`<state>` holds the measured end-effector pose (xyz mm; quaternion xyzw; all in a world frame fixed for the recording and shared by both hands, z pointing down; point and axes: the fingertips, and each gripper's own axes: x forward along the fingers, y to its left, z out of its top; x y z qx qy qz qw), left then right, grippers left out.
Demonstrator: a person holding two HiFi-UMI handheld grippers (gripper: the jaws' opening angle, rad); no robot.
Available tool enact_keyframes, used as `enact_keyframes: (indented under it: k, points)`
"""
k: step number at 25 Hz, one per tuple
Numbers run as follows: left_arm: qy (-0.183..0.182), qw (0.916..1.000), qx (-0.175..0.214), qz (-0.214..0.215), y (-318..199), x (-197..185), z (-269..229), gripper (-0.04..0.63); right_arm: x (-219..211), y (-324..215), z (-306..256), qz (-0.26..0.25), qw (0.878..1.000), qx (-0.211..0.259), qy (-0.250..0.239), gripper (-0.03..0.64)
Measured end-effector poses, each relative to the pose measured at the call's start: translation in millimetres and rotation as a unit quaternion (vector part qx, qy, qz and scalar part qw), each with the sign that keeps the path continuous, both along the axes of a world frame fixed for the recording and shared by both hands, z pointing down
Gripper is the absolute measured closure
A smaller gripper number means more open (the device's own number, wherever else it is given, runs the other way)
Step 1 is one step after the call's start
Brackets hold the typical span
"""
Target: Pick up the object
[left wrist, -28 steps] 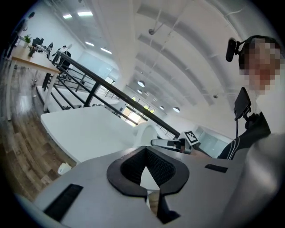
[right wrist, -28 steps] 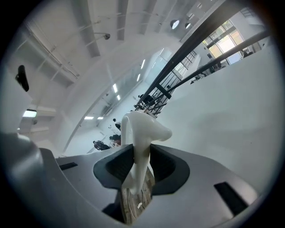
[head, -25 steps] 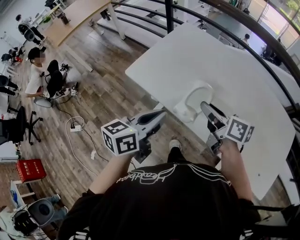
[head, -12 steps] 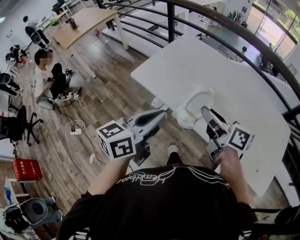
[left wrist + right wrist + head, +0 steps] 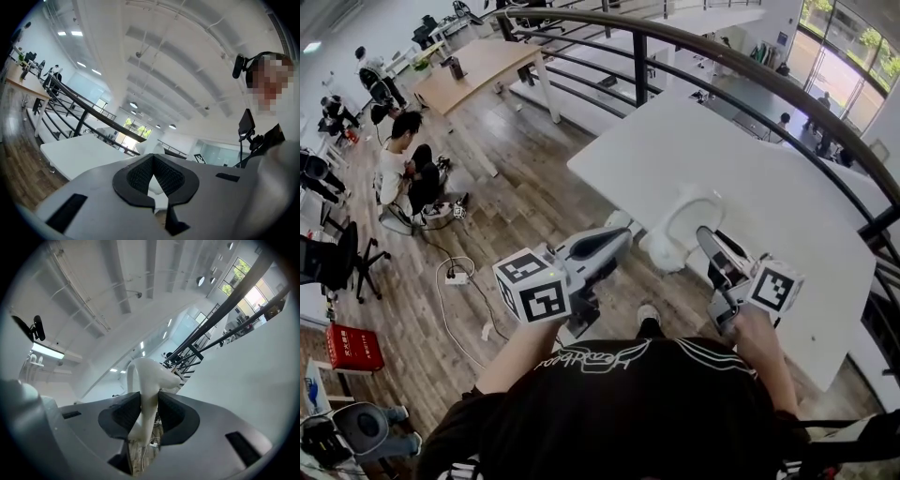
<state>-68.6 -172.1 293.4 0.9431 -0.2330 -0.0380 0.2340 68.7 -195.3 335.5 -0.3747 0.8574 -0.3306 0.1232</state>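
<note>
Right fingers (image 5: 123, 417): closed on the object (image 5: 149, 373), whose narrow curved white band is clamped between the two dark pads
Right gripper (image 5: 150, 401): held roughly level, with wooden floor and a cable seen below the clamped band
Left fingers (image 5: 139, 176): drawn together at their tips, with a wedge-shaped gap left open behind them
Left gripper (image 5: 153, 159): pointed at the object's left side; white is seen through the gap and just past the tips, and it appears to be the object, though whether its edge is pinched cannot be told
Object position: a smooth white hollow shape, held up between the two grippers over the near edge of the tabletop (image 5: 759, 159)
Marker cubes: one is carried on the left gripper (image 5: 534, 286) and one on the right (image 5: 773, 286), each just ahead of the hand
Tabletop: white, with a dark railing (image 5: 722, 56) curving round its far side
Floor (image 5: 516, 197): wood planks, crossed by a white cable at the left
Far left: a seated person (image 5: 394, 169) is seen beside dark office chairs
</note>
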Motion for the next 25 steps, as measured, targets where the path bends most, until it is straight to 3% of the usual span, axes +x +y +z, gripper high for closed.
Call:
enact_keyframes:
  k: [11, 25]
  points:
    - [-0.010, 0.9999, 0.013, 0.004, 27, 8, -4, 0.588, 1, 30, -7, -0.002, 1.000, 0.017, -0.006, 0.506]
    - [-0.023, 0.9995, 0.017, 0.012, 18, 10, 8, 0.588, -3, 22, 3, 0.000, 1.000, 0.021, 0.004, 0.506]
